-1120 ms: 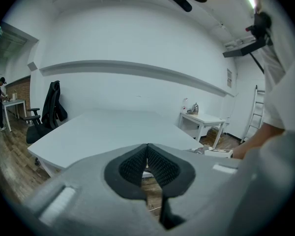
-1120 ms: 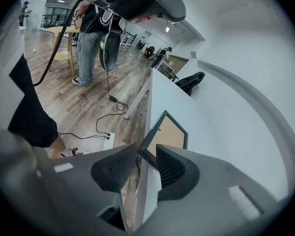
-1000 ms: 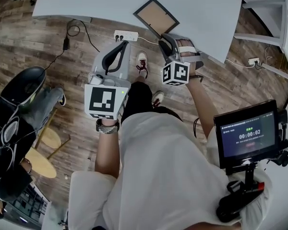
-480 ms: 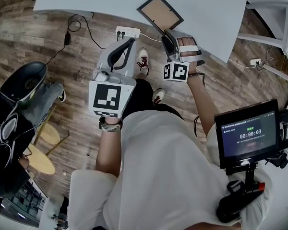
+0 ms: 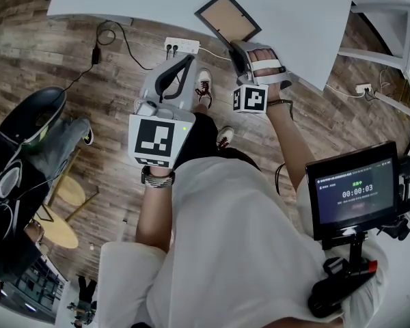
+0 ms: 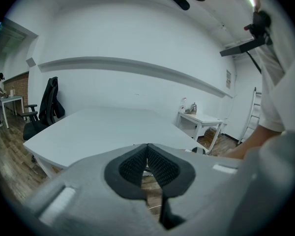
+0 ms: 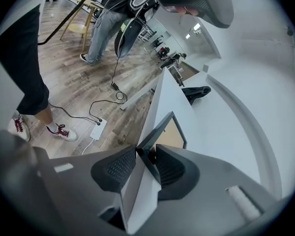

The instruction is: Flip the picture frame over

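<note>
The picture frame (image 5: 227, 18) lies back-up on the white table (image 5: 294, 12), brown backing showing, its near corner at the table's edge. My right gripper (image 5: 240, 50) reaches that corner from below the edge. In the right gripper view the frame (image 7: 173, 132) and the table's edge (image 7: 137, 191) run between the jaws of my right gripper (image 7: 146, 162). The jaws are closing round the corner, one under the table's edge and one over the frame. My left gripper (image 5: 184, 59) hangs over the floor, left of the frame, empty. Its pads (image 6: 147, 146) meet.
A white power strip (image 5: 180, 47) with cables lies on the wood floor under the table's edge. A person sits at the left (image 5: 34, 149) beside a round stool (image 5: 58, 227). A screen on a stand (image 5: 350, 192) is at the right, a white side table (image 5: 386, 26) beyond.
My right gripper has rolled a little and edged onto the frame's near corner. My left gripper stays where it was.
</note>
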Demonstrator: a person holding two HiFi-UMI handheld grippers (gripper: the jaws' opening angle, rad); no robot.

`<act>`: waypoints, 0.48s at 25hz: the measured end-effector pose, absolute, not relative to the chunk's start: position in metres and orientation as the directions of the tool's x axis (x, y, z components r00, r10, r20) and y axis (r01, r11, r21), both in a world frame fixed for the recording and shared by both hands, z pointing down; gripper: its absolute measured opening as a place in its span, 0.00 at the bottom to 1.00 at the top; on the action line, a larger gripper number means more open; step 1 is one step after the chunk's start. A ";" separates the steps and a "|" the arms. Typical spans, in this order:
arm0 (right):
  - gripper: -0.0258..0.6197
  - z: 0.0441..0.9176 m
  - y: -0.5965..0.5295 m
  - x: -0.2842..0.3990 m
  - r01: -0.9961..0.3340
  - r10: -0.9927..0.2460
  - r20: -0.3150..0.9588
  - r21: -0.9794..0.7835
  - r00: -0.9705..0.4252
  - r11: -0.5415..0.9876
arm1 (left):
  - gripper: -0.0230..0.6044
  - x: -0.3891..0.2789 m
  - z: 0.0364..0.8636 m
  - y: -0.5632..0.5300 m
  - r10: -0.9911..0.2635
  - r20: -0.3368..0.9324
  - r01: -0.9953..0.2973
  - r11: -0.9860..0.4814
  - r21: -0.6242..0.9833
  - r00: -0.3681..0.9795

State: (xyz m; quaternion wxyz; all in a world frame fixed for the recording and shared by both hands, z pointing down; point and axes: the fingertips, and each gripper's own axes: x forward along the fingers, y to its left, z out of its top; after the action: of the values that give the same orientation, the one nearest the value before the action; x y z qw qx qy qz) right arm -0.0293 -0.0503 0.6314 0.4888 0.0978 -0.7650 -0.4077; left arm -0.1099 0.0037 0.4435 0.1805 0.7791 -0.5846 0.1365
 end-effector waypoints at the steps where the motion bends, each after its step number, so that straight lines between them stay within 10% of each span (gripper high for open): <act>1: 0.24 0.631 -0.050 -0.030 0.249 -0.544 0.671 0.716 -0.504 0.652 | 0.04 -0.110 0.443 0.003 -0.862 0.423 -0.960 -0.251 0.122 0.279; 12: 0.22 0.608 -0.040 -0.033 0.204 -0.456 0.706 0.637 -0.543 0.743 | 0.04 -0.103 0.443 0.001 -0.866 0.413 -0.960 -0.251 0.127 0.281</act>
State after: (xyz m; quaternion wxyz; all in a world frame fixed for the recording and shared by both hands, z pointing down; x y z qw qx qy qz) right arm -0.0325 -0.0402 0.6082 0.4718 0.0781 -0.8056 -0.3496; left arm -0.1031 0.0014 0.4430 0.1793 0.7801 -0.5851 0.1304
